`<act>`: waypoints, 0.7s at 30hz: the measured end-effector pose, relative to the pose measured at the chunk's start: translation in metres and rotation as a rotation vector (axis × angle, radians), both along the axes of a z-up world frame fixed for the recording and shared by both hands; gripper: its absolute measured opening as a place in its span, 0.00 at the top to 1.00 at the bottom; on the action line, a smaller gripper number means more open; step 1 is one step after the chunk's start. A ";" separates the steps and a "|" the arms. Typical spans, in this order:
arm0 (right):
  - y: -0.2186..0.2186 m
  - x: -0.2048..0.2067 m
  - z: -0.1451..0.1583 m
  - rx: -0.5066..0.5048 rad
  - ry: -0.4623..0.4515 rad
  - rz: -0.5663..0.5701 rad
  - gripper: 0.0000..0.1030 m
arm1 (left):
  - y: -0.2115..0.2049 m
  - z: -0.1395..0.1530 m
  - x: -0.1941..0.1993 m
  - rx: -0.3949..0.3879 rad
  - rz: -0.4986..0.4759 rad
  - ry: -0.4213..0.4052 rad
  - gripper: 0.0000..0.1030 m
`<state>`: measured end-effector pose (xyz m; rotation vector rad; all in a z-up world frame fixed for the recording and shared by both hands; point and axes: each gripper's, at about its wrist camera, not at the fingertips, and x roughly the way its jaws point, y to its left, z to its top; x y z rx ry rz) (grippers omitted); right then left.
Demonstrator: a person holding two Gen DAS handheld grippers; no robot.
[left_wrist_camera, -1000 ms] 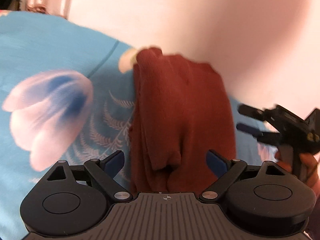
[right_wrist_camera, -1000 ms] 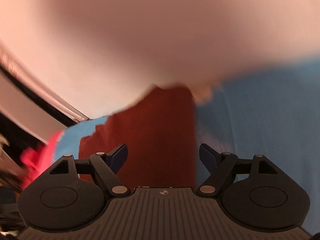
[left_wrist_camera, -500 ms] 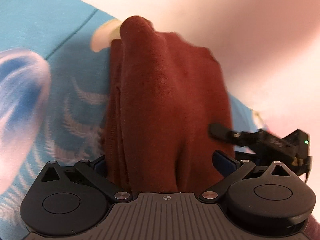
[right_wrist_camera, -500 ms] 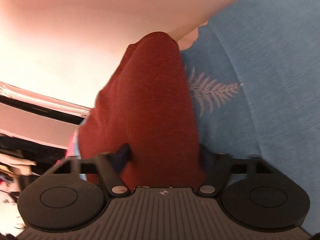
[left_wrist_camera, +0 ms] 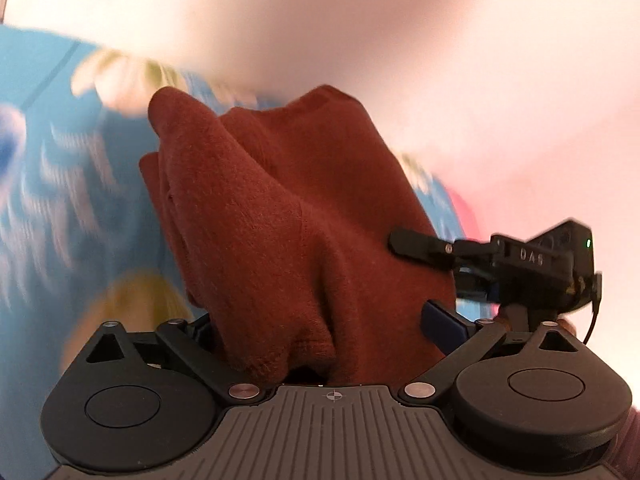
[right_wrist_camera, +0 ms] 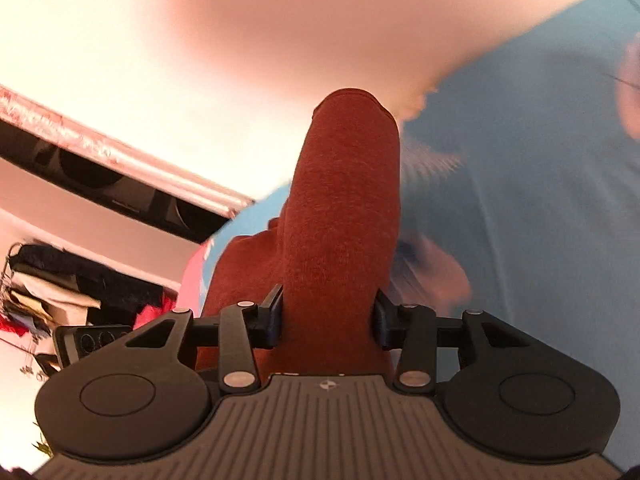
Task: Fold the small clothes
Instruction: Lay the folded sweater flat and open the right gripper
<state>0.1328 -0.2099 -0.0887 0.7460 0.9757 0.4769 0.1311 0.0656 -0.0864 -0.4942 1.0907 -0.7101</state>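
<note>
Since a second ago both grippers, left [left_wrist_camera: 326, 330] and right [right_wrist_camera: 326, 318], have closed their jaws on the red garment [left_wrist_camera: 288, 216], lifting it off the blue floral bedsheet [left_wrist_camera: 60, 184] for folding.

Both your wrist cams sit very close, looking forward along their fingers onto the rust-red garment [left_wrist_camera: 288, 216] over the blue floral sheet [right_wrist_camera: 520, 152]; both views share those. Left cam also catches your right gripper [left_wrist_camera: 416, 276] at near right.
</note>
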 end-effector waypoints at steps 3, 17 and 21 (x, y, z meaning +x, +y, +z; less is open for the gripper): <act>-0.020 -0.034 -0.023 -0.030 0.064 0.017 0.45 | -0.018 -0.024 -0.037 0.071 0.020 0.066 0.00; 0.024 -0.138 -0.044 -0.549 0.079 0.219 0.18 | -0.039 -0.005 -0.098 0.697 0.174 0.000 0.00; 0.024 -0.155 -0.027 -0.571 0.096 0.268 0.15 | -0.051 0.020 -0.109 0.845 0.191 -0.071 0.00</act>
